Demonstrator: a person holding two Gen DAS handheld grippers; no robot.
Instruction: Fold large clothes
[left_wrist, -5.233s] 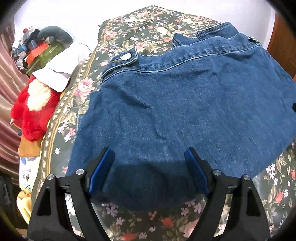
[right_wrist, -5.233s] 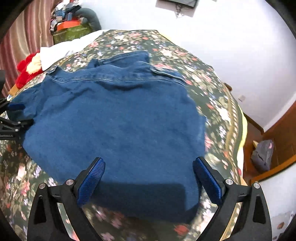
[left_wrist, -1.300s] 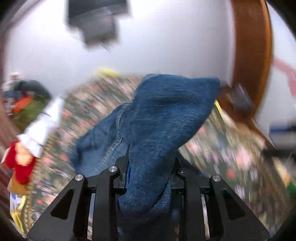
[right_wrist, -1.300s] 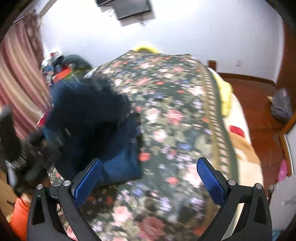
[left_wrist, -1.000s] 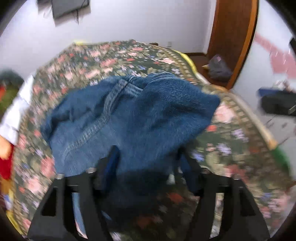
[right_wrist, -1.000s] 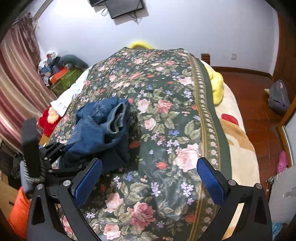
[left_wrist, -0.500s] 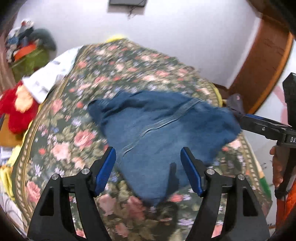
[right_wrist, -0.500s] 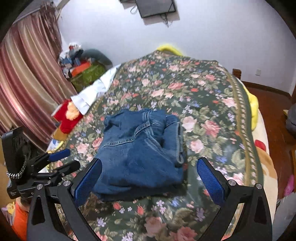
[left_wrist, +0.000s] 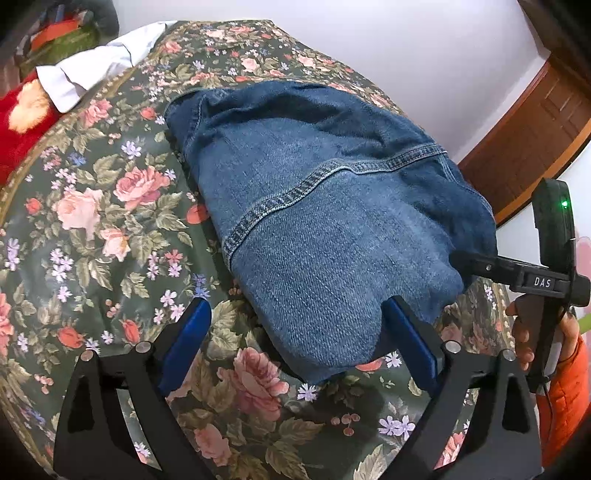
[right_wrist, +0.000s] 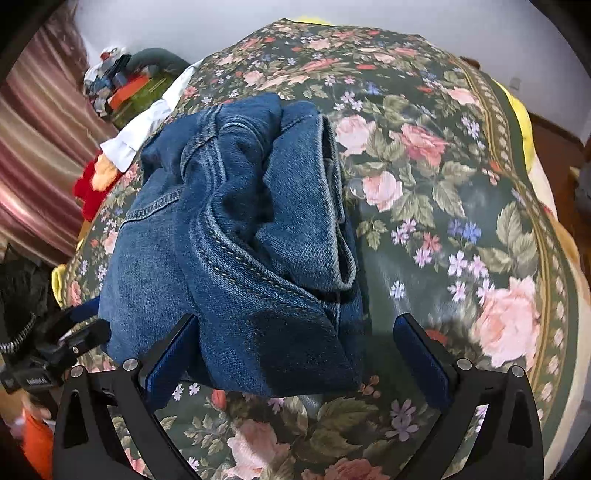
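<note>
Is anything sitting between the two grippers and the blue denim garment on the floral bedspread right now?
Nothing visible does. The folded blue denim garment lies on the floral bedspread, its near edge already between the open blue pads of the right gripper. The left gripper, its jaws opening, also has a denim corner between its pads, unpressed.

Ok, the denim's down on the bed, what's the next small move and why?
Probably close the right gripper on the near corner of the denim bundle and tuck it flat: the folds there bulge and gape unevenly, both grippers are empty, and the left gripper is opening with the near edge between its fingers.
</note>
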